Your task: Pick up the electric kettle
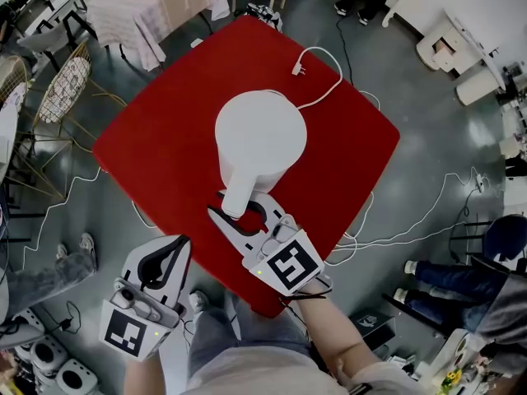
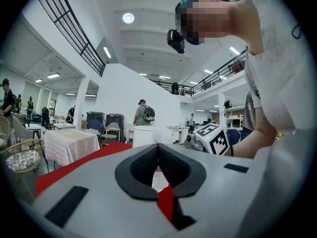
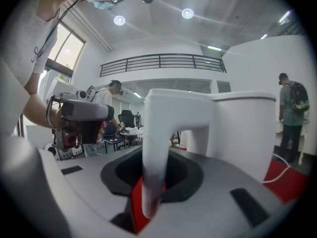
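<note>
The white electric kettle (image 1: 260,134) stands upright in the middle of the red table (image 1: 156,146), its handle (image 1: 239,194) facing me. My right gripper (image 1: 247,214) reaches level around that handle, one finger on each side, with a dark gap still showing beside the handle. In the right gripper view the handle (image 3: 156,148) rises between the black pads (image 3: 190,175) and the kettle body (image 3: 242,133) fills the right. My left gripper (image 1: 165,257) hangs off the table's near corner, shut and holding nothing. From the left gripper view the kettle (image 2: 143,135) is small and far.
The kettle's white cord and plug (image 1: 317,64) trail over the far table corner. Wicker chairs (image 1: 66,85) and a cloth-covered table (image 1: 156,6) stand at the left. Cables (image 1: 428,212) cross the floor at the right, near a seated person's legs (image 1: 449,278).
</note>
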`<state>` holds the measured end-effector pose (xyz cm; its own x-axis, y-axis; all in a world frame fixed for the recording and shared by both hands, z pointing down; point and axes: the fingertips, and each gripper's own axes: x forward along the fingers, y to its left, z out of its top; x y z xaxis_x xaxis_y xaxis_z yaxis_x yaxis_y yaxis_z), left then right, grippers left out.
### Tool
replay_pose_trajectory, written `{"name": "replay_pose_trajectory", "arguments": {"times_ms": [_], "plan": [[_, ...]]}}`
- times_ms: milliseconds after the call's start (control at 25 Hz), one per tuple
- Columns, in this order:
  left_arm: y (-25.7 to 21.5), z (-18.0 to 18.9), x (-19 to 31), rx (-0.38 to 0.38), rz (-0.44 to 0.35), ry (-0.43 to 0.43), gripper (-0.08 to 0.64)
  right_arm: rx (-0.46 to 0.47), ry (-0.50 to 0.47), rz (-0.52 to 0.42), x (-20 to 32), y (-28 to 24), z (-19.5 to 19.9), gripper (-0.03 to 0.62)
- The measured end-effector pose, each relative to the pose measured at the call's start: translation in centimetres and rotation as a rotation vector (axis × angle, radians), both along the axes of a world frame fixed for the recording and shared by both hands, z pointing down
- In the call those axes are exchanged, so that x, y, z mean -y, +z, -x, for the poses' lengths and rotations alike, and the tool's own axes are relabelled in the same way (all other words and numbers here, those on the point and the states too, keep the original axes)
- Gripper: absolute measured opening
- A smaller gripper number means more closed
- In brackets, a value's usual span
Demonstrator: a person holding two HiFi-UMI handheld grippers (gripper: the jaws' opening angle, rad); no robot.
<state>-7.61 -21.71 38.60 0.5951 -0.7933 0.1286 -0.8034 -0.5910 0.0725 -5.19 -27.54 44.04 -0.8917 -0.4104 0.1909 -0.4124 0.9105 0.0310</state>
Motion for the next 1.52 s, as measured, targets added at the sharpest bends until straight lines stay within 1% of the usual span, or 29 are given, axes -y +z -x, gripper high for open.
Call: {"name": "replay_pose_trajectory", "arguments": {"times_ms": [280, 600, 880, 1080, 1280, 1520], "plan": [[-0.2, -0.1, 0.3, 0.010, -0.011, 0.003, 0.011, -0.037, -0.024, -0.046, -0.4, -0.5, 0.5, 0.092], [-0.4, 0.1, -0.1, 0.015, -0.019, 0.005, 0.010, -0.035, -0.017, -0.077, -1.0, -1.8, 0.2, 0.100], [-1.4, -0.1, -0.6, 0.016, -0.036, 0.028, 0.011, -0.045, -0.023, -0.111, -2.5, -4.0, 0.5, 0.103], [-2.8, 0.3, -1.5, 0.008, -0.064, 0.052, 0.011, -0.025, -0.001, -0.113, -3.8, -5.9, 0.5, 0.104], [-4.2, 0.7, -3.0, 0.002, -0.093, 0.100, 0.011, -0.019, 0.042, -0.129, -6.0, -8.0, 0.5, 0.107], [-7.0, 1.3, -4.9, -0.027, -0.197, 0.166, 0.010, -0.021, 0.099, -0.163, -9.3, -10.7, 1.0, 0.107]]}}
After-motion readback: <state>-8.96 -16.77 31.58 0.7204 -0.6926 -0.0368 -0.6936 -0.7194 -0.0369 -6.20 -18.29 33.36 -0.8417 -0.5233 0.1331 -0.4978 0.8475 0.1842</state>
